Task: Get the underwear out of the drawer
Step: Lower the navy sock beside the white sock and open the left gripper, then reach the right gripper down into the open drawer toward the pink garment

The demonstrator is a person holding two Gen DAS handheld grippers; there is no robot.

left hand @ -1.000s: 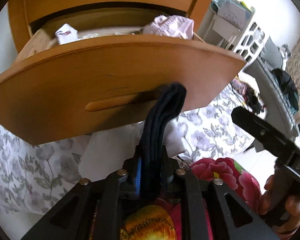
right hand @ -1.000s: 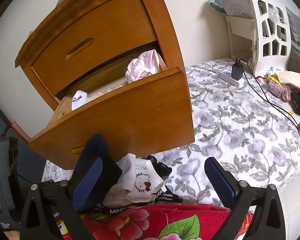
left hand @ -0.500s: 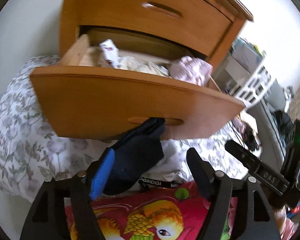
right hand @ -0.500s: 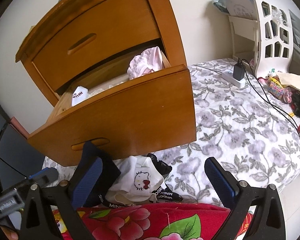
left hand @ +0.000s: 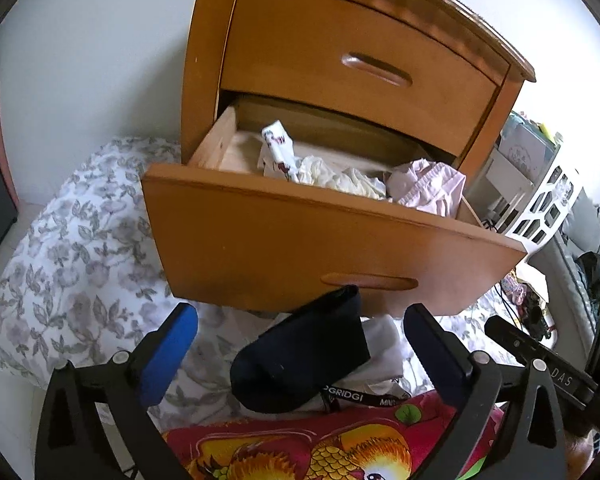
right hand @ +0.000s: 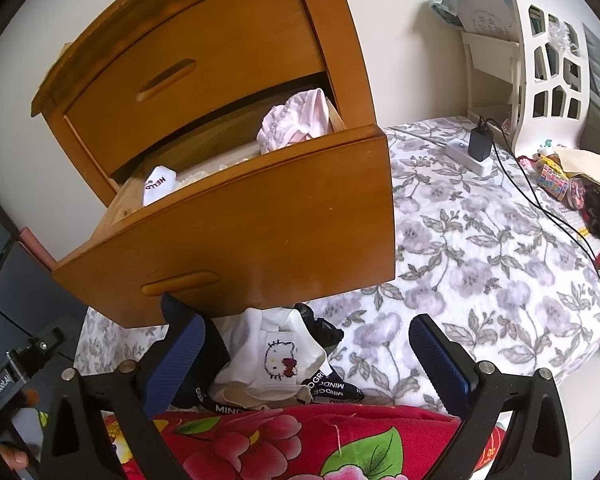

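Dark underwear [left hand: 300, 356] dropped, floral bedspread [right hand: 480, 248], open drawer [left hand: 300, 236]

The left tongs [left hand: 300, 344], a second ago pinched on the folded dark navy cloth bundle [left hand: 300, 364], are opening wide. The bundle now lies free between them on the white clothes pile [left hand: 384, 356], touching neither pad.

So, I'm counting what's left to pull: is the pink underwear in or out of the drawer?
In. The pink underwear sits bunched at the right end of the open lower drawer, poking above its front.
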